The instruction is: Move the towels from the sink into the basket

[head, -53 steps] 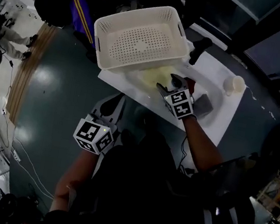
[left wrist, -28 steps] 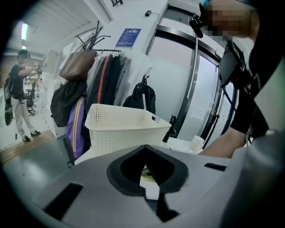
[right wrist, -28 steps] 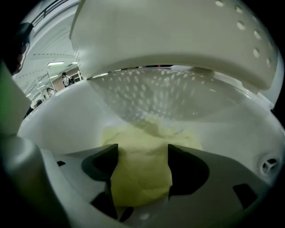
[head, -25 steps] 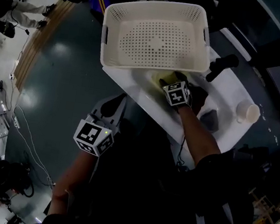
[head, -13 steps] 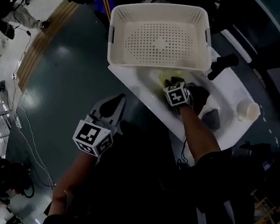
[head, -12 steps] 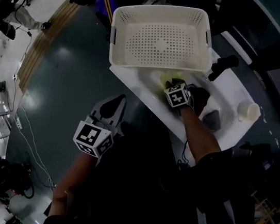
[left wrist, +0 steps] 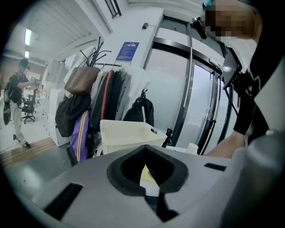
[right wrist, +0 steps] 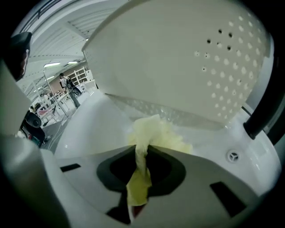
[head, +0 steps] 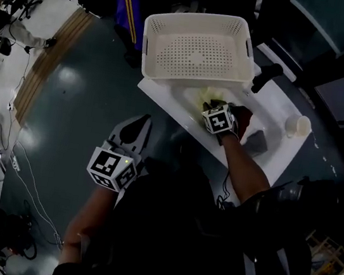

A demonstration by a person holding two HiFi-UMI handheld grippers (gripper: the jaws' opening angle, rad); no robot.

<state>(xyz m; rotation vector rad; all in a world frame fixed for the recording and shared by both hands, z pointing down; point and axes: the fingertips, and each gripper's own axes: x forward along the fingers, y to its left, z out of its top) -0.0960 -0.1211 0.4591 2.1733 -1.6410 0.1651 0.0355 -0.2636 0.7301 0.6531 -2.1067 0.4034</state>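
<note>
- The yellow towel lies bunched in the sink, by its far edge, where the perforated basket overhangs.
- The fingers of our right gripper have just been closing and now pinch a fold of the towel.
- We judge it best to lift straight up until the trailing cloth clears the basket's near wall.
- Our left gripper waits off the sink's near edge, fingers pressed together, empty.

In the head view the marker cube on the right gripper covers its fingertips and most of the yellow towel just ahead of it. The basket beyond hides the far side of the sink. A dark grey item right of the gripper is too small to identify.
</note>
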